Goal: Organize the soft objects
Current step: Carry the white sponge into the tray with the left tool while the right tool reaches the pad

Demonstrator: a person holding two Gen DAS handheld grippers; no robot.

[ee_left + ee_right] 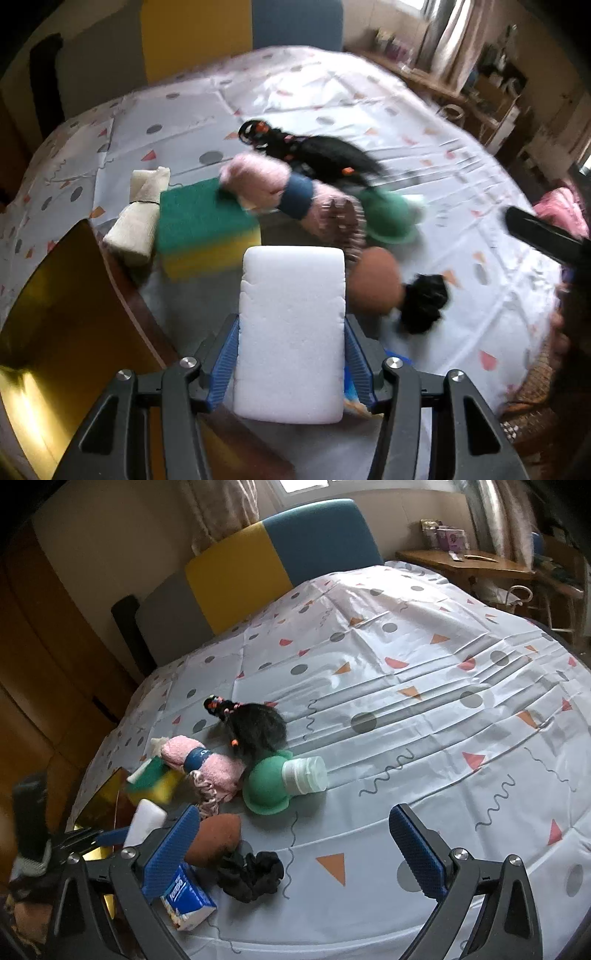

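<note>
White foam, the sponge block (291,332) sat clamped across its narrow sides by the left gripper (291,363), lifted off the bed; light and squashy, it needed only gentle pressure. Beyond it, the right gripper (290,853) gaped empty above the patterned sheet (406,709).

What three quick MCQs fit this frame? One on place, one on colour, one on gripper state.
1. Where is the black scrunchie?
A. flat on the patterned sheet
B. on the desk
C. in the right gripper

2. What colour is the top of the two-layer sponge?
A. red
B. green
C. white

3. What is the left gripper doing?
A. standing open, with nothing between its fingers
B. holding the tissue pack
C. clamping the white foam block

Answers: 1 A, it lies on the sheet by the brown plush; 2 B, green over yellow; 3 C, both blue pads press the block's sides.
</note>
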